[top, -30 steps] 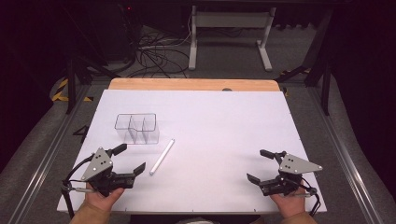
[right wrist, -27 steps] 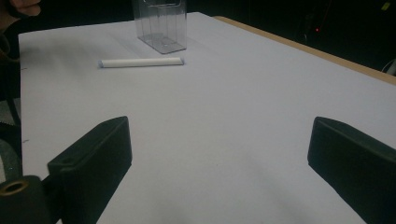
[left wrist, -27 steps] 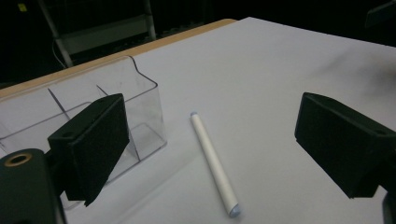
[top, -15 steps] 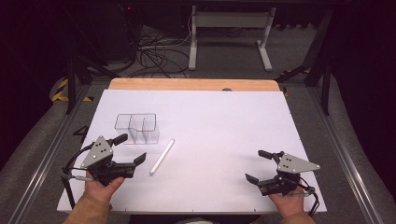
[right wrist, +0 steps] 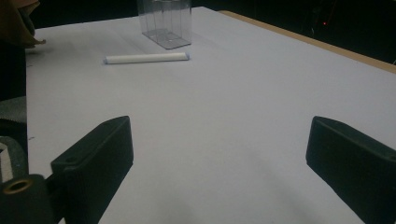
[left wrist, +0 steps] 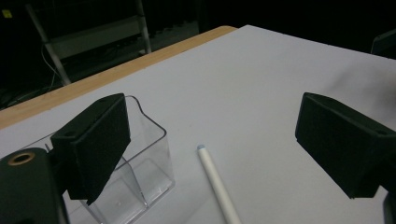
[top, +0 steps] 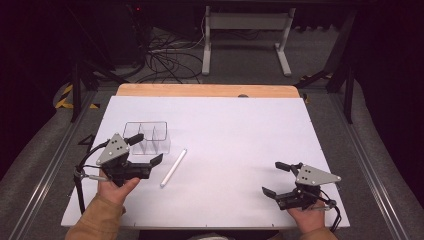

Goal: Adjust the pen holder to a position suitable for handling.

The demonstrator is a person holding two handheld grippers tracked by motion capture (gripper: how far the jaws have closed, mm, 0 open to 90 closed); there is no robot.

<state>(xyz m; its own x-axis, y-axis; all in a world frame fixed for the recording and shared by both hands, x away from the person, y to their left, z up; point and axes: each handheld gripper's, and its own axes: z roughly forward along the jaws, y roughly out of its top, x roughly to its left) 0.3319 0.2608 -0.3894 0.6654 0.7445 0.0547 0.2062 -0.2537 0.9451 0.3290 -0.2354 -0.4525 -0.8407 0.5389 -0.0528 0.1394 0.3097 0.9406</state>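
A white sheet covers the desk [top: 240, 150], its wooden edge bare at the far side, the room beyond dark. The white tube [top: 173, 168] lies beside the clear box [top: 146, 136]. The left gripper [top: 149, 150] and right gripper [top: 272, 177] hold nothing, jaws wide apart.

A slim white tube [top: 173, 168] lay flat just past my left tongs [top: 149, 149], beside a clear, empty, upright divided box [top: 146, 136].
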